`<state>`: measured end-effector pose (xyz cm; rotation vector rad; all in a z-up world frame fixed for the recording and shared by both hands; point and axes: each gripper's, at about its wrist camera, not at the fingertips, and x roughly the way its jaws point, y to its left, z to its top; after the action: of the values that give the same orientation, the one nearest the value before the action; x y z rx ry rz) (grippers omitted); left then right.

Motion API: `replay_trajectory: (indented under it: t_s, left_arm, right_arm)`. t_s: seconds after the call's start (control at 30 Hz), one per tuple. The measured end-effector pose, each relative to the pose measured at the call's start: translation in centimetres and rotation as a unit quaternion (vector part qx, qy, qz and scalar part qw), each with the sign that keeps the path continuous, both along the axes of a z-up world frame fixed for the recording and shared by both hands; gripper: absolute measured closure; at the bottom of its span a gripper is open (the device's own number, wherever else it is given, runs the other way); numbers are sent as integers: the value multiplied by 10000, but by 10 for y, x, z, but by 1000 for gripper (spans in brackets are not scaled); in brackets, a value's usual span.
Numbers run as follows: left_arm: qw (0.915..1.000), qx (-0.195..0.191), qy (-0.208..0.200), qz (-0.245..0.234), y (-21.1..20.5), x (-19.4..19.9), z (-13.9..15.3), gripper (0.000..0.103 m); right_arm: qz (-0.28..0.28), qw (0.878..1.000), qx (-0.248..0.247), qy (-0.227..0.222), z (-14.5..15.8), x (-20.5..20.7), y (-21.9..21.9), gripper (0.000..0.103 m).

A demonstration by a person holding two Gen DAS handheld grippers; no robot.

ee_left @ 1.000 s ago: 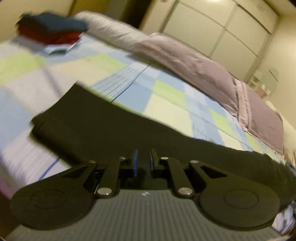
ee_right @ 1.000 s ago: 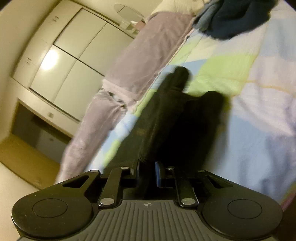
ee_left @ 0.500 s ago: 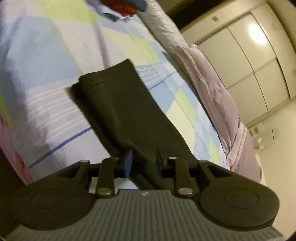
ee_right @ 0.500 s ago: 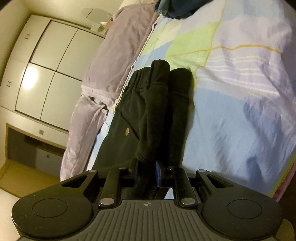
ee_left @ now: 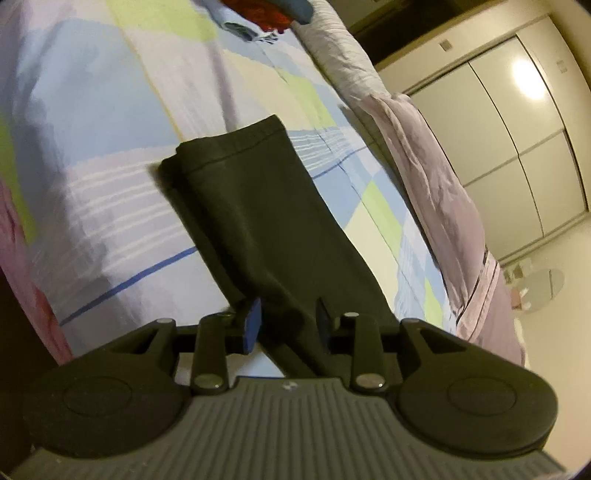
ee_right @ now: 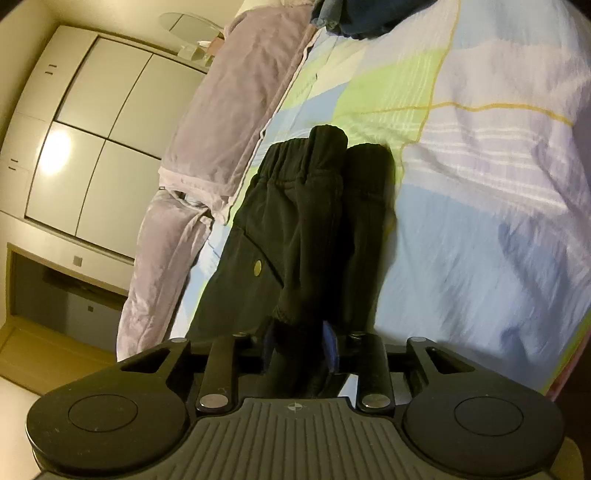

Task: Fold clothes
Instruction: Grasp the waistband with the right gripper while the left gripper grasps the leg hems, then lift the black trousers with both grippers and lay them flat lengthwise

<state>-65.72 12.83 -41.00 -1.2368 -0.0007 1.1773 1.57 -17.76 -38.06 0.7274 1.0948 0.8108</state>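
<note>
Black folded cotton trousers [ee_left: 266,221] lie flat on the pastel checked bedsheet [ee_left: 110,155], beside the long mauve blanket [ee_left: 436,192]. My left hand-held gripper [ee_left: 286,321] is opening, its pads clear of the leg end between them. My right hand-held gripper [ee_right: 300,345] is opening around the waistband end [ee_right: 306,177], pads apparently loose.

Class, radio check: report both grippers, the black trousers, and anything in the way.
Left gripper opening, trouser-leg cloth between its jaws. Right gripper opening, waistband end between its jaws. Black trousers laid lengthwise on the bedspread. Nothing in the way; folded pile far off.
</note>
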Motion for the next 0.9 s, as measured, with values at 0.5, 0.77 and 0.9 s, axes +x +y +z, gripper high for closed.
replay_trajectory:
  t_s: [0.5, 0.77, 0.9]
  left_arm:
    - [9897, 1066, 881, -376, -30, 8, 16, 103]
    - [9800, 1019, 1563, -686, -22, 20, 5, 100]
    - [9730, 858, 2016, -726, -32, 19, 21, 93]
  right_arm:
    - [236, 9983, -299, -442, 14, -3, 1, 87]
    - [315, 9967, -399, -628, 7, -9, 1, 86]
    - [244, 9925, -708, -962, 21, -14, -9, 65]
